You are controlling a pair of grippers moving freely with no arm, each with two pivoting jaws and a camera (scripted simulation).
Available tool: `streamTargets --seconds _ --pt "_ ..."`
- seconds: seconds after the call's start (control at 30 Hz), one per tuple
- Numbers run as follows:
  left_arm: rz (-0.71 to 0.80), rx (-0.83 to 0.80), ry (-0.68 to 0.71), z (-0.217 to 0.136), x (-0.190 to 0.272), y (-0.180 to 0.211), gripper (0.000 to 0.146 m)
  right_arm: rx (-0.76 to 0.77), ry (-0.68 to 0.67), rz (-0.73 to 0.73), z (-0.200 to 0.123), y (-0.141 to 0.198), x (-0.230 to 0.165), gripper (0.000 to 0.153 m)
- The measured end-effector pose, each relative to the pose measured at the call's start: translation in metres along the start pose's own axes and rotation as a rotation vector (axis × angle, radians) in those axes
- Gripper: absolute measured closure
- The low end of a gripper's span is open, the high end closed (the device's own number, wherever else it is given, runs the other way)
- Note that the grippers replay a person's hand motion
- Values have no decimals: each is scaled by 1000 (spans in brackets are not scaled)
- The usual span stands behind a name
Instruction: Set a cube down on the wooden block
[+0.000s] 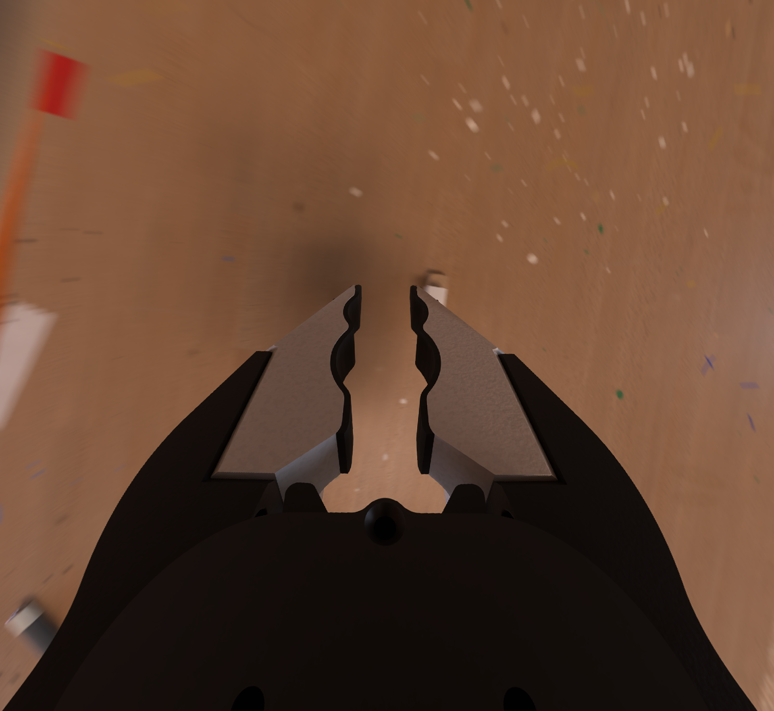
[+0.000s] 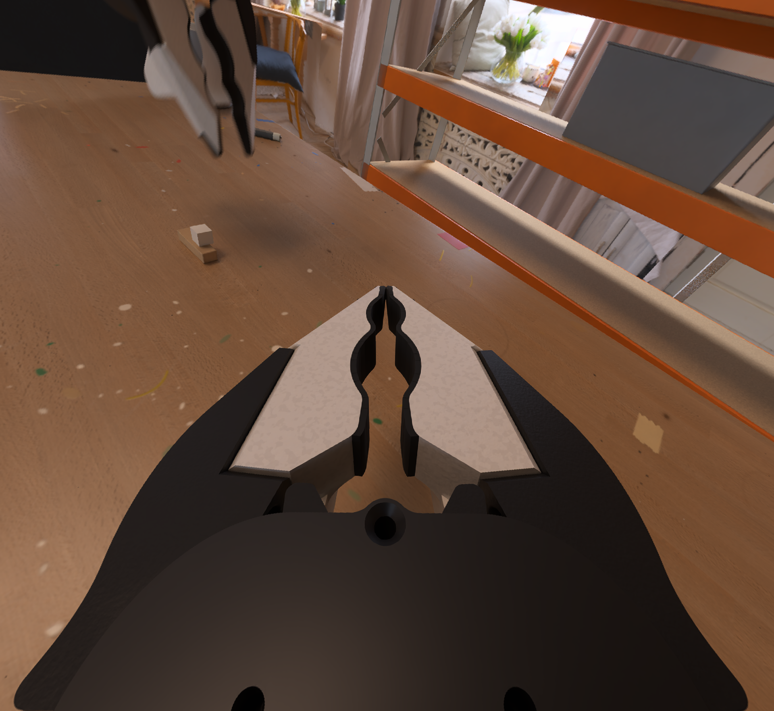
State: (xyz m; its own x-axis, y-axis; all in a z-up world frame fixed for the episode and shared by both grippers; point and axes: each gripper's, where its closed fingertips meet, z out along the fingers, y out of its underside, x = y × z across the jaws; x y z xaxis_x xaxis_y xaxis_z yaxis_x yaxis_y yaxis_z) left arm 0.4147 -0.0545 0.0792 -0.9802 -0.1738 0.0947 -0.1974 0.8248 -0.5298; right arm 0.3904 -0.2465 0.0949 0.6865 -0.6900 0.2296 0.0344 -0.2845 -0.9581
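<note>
1. My left gripper (image 1: 385, 293) is parted a little with nothing between its fingers; my right gripper (image 2: 385, 290) is pinched together at the tips, also empty.
2. The white cube (image 2: 201, 234) already sits on the wooden block (image 2: 197, 246), far left on the table (image 2: 104, 418), well apart from both grippers.
3. The risk, I judge, is a low sweep of the left gripper knocking the cube off, as it sits near the block's end.
4. The cube looks matte and sharp-edged, the block pale, flat and oblong; the tabletop is smooth wood flecked with paint.
</note>
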Motion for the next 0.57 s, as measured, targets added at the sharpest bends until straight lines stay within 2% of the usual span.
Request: streamTargets --seconds 0.1,0.2,0.33,0.43,0.57 --pt "-42 181 -166 -50 -34 -19 122 15 4 4 -1 -3 1 153" --pt "-78 318 -351 -94 -64 -22 121 42 16 12 -3 -7 4 152" --pt "-129 482 -538 -137 -88 -9 120 107 55 35 -8 -18 12 139" --pt "-188 555 -640 -158 -102 13 119 164 92 53 -13 -27 19 126" --pt "-254 547 -705 -166 -111 51 114 199 119 70 -16 -32 25 109"
